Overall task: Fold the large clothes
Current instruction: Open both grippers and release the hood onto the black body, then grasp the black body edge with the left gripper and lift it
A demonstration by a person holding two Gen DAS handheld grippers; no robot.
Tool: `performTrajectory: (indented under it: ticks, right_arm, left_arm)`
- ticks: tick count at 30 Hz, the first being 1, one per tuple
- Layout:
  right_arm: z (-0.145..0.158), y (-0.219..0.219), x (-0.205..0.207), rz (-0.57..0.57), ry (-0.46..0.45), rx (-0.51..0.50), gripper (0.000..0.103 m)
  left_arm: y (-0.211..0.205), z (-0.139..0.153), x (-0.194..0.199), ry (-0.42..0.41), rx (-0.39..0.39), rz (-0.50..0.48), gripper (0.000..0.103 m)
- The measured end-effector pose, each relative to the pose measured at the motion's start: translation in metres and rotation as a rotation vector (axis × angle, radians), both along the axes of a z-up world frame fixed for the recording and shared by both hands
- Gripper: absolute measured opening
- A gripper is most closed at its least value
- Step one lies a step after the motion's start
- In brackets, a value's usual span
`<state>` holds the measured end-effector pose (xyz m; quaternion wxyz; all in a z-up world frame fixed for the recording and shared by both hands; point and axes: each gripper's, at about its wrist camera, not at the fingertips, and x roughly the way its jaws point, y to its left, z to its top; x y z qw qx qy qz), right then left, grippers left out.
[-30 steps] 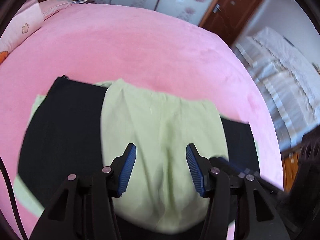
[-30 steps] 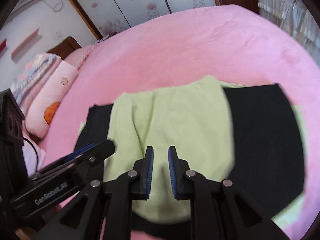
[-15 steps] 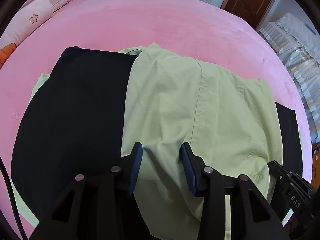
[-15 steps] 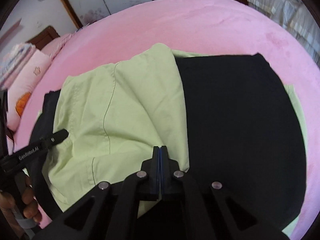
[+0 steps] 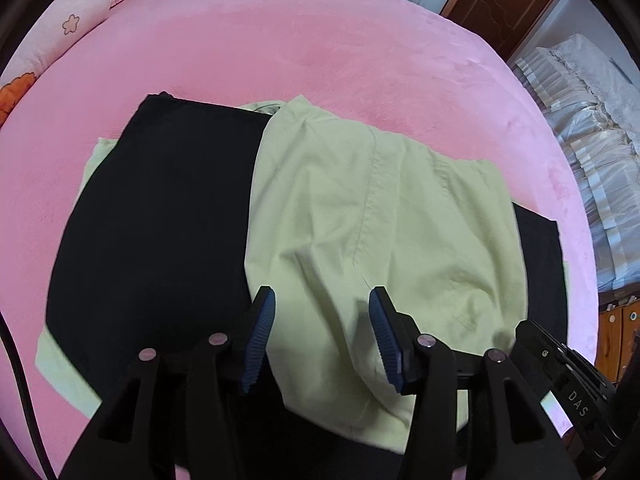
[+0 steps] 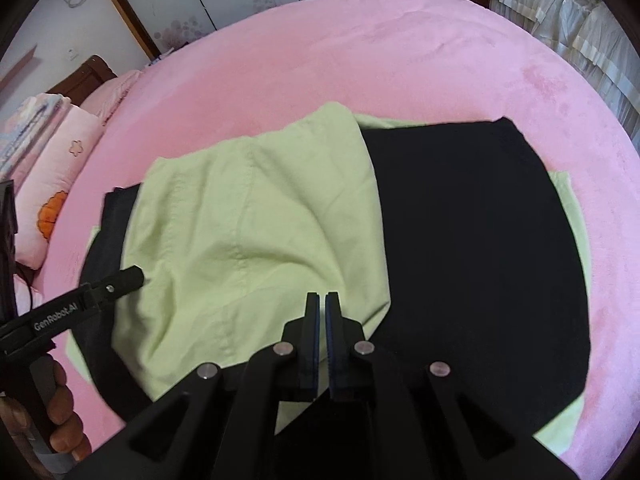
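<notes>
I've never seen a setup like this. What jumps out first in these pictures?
A big pink bed cover fills both views, and on it a pale green garment lies folded over a black cloth. Nearest the cameras are black two-finger tools with blue pads: the left gripper, its jaws opening, straddles the green fabric, while the right gripper is shut at the fabric's near edge. A pink pillow lies at the bed's far left.

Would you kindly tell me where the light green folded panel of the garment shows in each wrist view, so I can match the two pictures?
Left wrist view: the light green panel fills the centre and right, black cloth on its left.
Right wrist view: the same panel lies centre-left, the black cloth on its right.
Shared landmark: the pink pillow with the flower outline, at the left edge in both.
</notes>
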<state>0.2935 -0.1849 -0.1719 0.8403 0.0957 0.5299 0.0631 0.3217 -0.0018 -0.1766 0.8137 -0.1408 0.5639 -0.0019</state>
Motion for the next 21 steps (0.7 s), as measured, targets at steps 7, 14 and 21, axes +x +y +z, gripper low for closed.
performTrajectory:
  ticks: [7,14,21]
  right_arm:
    - [0.050,0.014,-0.048,0.077,-0.021,0.069,0.003]
    - [0.081,0.041,-0.102,0.208,0.050,0.104,0.003]
    - [0.099,0.073,-0.158,0.373,0.114,0.045,0.003]
  left_arm:
    - [0.010,0.042,-0.052,0.038,-0.112,0.030,0.050]
    - [0.025,0.066,-0.116,0.121,-0.131,0.017,0.050]
    - [0.072,0.066,-0.189,0.269,-0.146,0.086,0.051]
